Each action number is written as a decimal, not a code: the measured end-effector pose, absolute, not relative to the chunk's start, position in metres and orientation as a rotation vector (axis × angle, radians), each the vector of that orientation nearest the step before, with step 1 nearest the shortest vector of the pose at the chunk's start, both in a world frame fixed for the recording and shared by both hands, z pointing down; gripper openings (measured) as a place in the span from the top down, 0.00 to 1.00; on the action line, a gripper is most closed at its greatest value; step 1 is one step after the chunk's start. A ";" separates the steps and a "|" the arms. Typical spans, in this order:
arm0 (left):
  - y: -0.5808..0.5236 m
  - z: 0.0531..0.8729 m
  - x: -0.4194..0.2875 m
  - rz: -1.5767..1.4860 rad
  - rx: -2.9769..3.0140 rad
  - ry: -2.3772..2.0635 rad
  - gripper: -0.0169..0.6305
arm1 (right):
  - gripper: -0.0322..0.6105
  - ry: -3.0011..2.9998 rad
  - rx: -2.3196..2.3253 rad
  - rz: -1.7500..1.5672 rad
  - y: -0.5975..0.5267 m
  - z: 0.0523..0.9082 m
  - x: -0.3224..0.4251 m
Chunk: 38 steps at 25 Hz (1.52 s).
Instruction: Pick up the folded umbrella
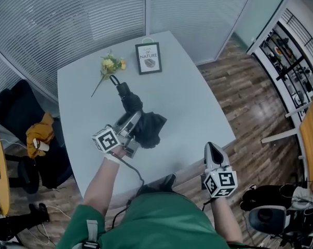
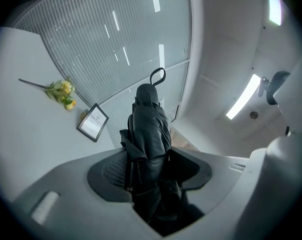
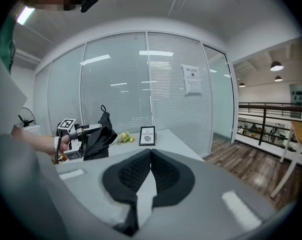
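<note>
The folded black umbrella (image 1: 152,127) is up off the grey table (image 1: 198,102), with my left gripper (image 1: 133,119) shut on its bunched fabric. In the left gripper view the umbrella (image 2: 149,129) stands between the two pads, its strap loop pointing away from me at the top. From the right gripper view the umbrella (image 3: 98,139) hangs in the left gripper (image 3: 85,129) above the tabletop. My right gripper (image 1: 213,148) hovers at the table's near right edge, apart from the umbrella; there its pads (image 3: 151,156) meet at the tips with nothing between them.
A framed sign (image 1: 148,57) stands at the table's far edge, with a sprig of yellow flowers (image 1: 110,64) lying to its left. A black chair (image 1: 21,108) with a yellow cloth sits left of the table. Glass walls with blinds close the far side.
</note>
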State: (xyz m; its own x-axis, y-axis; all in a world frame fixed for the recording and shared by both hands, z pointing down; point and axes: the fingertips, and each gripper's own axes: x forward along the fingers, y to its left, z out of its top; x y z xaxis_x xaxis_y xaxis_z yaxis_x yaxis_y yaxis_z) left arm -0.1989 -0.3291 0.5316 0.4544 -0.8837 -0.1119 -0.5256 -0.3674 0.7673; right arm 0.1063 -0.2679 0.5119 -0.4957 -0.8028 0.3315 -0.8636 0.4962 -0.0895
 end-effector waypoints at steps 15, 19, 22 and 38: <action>-0.308 0.356 -0.192 -0.930 2.268 -1.077 0.59 | 0.95 -2.660 1.494 0.226 -0.289 0.442 0.091; -0.302 0.324 -0.184 -1.024 2.279 -1.002 0.59 | 0.95 -2.715 1.505 0.160 -0.290 0.417 0.087; -0.296 0.304 -0.179 -1.036 2.329 -0.997 0.59 | 0.95 -2.756 1.512 0.117 -0.290 0.399 0.082; -0.284 0.304 -0.164 -0.894 2.392 -1.224 0.60 | 0.95 -2.806 1.526 0.016 -0.284 0.365 0.086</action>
State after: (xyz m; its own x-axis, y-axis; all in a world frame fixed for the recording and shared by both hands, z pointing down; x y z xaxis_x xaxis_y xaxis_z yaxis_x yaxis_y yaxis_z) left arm -0.1640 -0.2839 0.3042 0.4407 -0.8093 -0.3884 -0.6166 -0.5874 0.5242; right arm 0.0860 -0.2841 0.3648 -0.5423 -0.8391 -0.0413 -0.8386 0.5437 -0.0342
